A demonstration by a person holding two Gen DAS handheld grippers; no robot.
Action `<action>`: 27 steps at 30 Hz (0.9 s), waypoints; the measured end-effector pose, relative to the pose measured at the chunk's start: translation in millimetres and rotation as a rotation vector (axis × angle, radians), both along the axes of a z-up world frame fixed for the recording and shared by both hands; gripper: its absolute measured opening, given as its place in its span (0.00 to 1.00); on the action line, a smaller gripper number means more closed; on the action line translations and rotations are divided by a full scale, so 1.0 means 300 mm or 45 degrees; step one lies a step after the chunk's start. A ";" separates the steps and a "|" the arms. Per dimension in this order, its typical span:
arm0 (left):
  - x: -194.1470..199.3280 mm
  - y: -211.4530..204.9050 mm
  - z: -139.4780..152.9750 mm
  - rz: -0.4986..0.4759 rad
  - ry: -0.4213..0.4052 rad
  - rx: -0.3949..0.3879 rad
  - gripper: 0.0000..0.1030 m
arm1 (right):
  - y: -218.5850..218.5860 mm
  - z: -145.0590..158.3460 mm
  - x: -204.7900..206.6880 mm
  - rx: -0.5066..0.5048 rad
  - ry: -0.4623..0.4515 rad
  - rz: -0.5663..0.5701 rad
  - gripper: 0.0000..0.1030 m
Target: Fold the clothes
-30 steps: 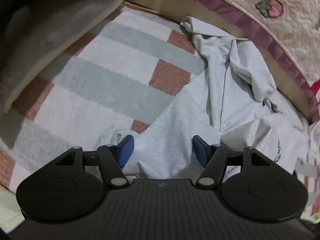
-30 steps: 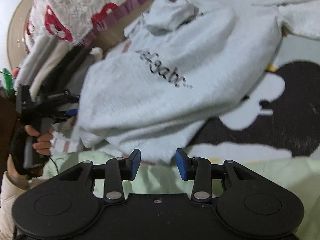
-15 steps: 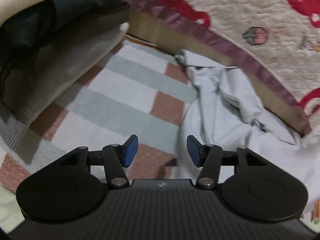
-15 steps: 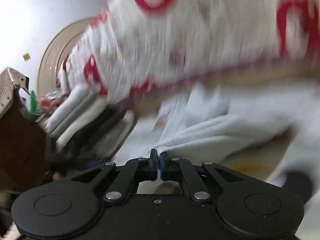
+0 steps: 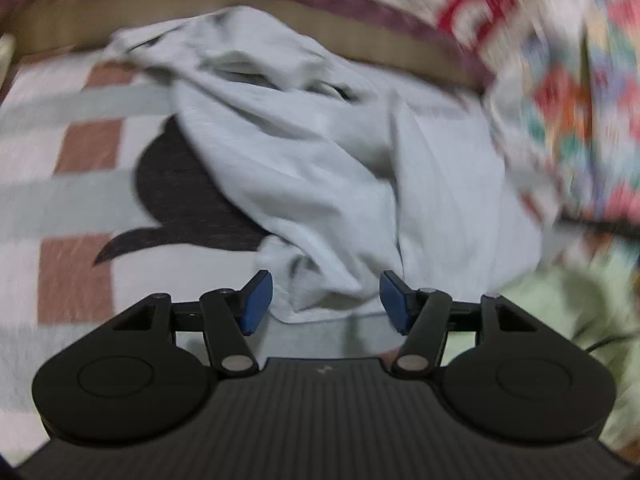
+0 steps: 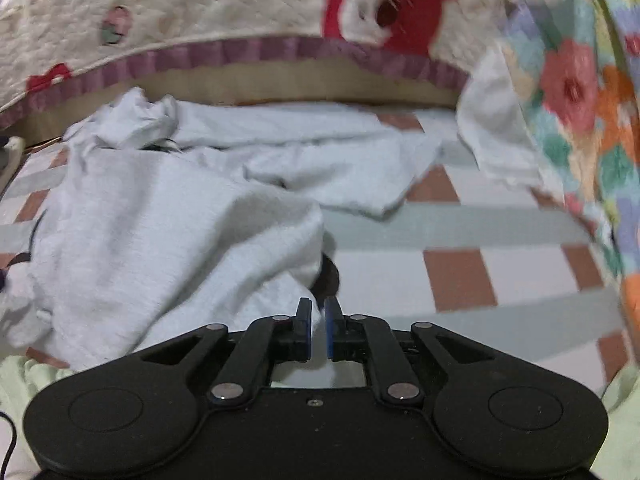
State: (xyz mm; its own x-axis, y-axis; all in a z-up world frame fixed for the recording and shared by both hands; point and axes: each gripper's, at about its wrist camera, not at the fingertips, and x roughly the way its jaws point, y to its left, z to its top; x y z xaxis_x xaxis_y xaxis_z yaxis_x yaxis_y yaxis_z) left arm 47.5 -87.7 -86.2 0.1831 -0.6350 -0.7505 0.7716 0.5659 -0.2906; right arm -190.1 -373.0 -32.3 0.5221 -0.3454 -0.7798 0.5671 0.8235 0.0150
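A pale grey sweatshirt [image 5: 320,176] lies rumpled on a checked blanket [image 5: 60,152]. My left gripper [image 5: 326,302] is open, its blue pads on either side of a bunched fold at the garment's near edge, not pinching it. In the right wrist view the same sweatshirt [image 6: 160,216] spreads across the left half. My right gripper [image 6: 318,330] is shut on a thin edge of that fabric, which runs up from between the pads. One sleeve [image 6: 340,176] lies stretched toward the right.
A quilt with red bear prints and a purple border [image 6: 240,56] hangs along the far side. A flowered cloth [image 6: 580,92] hangs at the right. Pale green bedding [image 5: 560,300] lies at the near edge. A dark figure [image 5: 180,200] is printed on the blanket.
Both grippers swung to the right along the sweatshirt. The right gripper closed on the fabric edge and keeps it pinched. The left gripper moved off bare blanket and now straddles a fold, spread wider.
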 end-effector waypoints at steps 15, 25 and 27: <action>0.025 -0.146 -0.074 0.035 -0.115 0.121 0.08 | 0.106 -0.079 0.170 0.424 -0.255 0.284 0.03; 0.269 0.032 0.059 0.382 -0.016 -0.122 0.08 | -0.076 0.209 0.227 -0.086 -0.379 0.183 0.03; 0.320 0.005 0.052 0.374 -0.039 -0.074 0.08 | -0.150 0.200 0.279 -0.177 -0.283 0.132 0.03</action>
State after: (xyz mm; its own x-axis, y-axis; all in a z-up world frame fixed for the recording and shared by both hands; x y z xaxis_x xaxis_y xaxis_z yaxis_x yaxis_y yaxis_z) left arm 143.4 -86.2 -70.6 0.3871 -0.5933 -0.7058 0.5862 0.7492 -0.3083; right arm -106.5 -417.9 27.7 0.7134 -0.3765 -0.5910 0.4749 0.8800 0.0126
